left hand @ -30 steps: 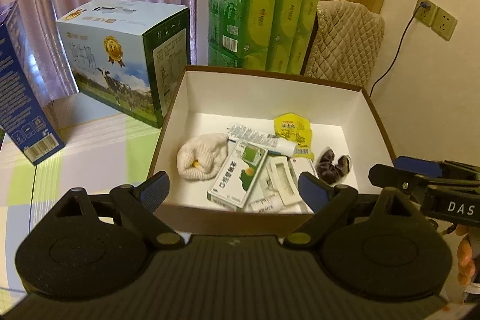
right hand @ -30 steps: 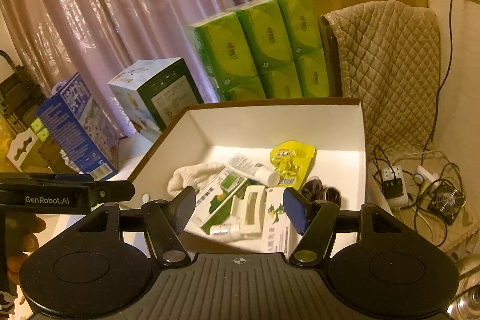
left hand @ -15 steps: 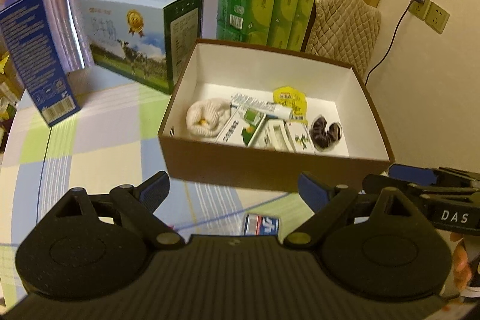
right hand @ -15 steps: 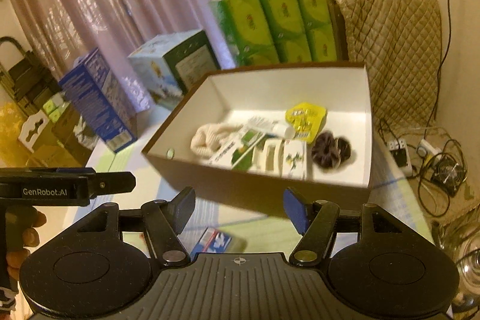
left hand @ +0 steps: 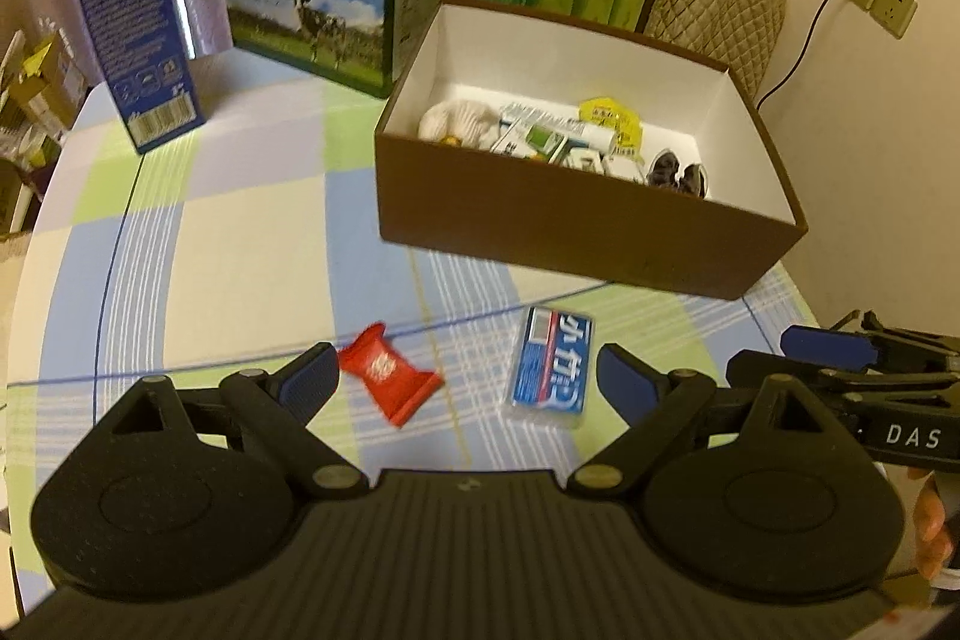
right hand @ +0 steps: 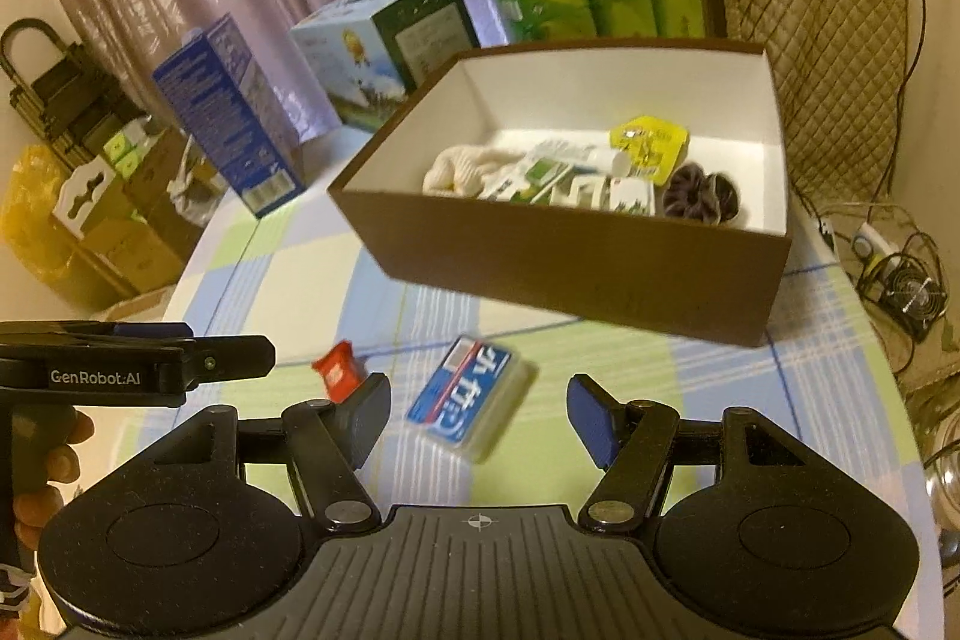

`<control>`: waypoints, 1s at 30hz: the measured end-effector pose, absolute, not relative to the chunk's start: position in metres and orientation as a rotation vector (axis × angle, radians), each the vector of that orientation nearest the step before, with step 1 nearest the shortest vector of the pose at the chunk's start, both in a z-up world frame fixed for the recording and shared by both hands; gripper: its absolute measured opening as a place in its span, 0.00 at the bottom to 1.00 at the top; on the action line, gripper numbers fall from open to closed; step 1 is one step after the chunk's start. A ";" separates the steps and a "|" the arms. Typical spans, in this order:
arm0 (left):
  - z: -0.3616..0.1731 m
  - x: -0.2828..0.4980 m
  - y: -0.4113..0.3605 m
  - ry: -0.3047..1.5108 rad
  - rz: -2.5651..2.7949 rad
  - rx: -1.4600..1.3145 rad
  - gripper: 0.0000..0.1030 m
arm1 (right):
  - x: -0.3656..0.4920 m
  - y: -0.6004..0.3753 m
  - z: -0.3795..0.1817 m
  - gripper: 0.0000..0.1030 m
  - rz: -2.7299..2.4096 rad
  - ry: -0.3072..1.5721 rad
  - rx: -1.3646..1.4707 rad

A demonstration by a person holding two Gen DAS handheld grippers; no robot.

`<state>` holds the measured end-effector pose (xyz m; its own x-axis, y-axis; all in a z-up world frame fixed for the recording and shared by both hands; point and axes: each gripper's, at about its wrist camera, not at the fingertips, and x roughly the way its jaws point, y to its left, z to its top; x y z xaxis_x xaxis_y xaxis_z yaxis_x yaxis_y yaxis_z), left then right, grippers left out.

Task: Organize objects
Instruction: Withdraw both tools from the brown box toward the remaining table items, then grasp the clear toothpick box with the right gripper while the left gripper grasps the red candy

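Below both wide-apart claws, pulled back from the box (left hand: 576,226), a red candy (left hand: 390,379) now shows.

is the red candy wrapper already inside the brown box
No, the red candy wrapper lies on the checked tablecloth in front of the brown box, beside the blue packet.

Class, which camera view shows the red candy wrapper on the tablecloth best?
The left wrist view: the whole red candy wrapper lies unobstructed between the open left gripper's fingers. In the right wrist view, the right gripper's finger covers part of the wrapper.
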<state>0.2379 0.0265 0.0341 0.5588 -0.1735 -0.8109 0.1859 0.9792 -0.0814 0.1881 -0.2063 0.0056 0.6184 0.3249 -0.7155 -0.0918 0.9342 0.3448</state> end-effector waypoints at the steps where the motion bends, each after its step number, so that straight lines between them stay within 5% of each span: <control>1: 0.033 0.235 0.028 0.959 -0.208 0.014 0.88 | 0.187 -0.204 0.004 0.61 0.245 0.879 0.287; 30: -0.016 0.207 0.076 1.069 -0.074 0.001 0.88 | 0.196 -0.145 -0.059 0.61 0.229 1.041 0.220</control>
<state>0.2073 0.0760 -0.0161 0.4786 -0.0603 -0.8760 0.0616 0.9975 -0.0350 0.1964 -0.1452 -0.0586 0.4861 0.2904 -0.8242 -0.0831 0.9542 0.2873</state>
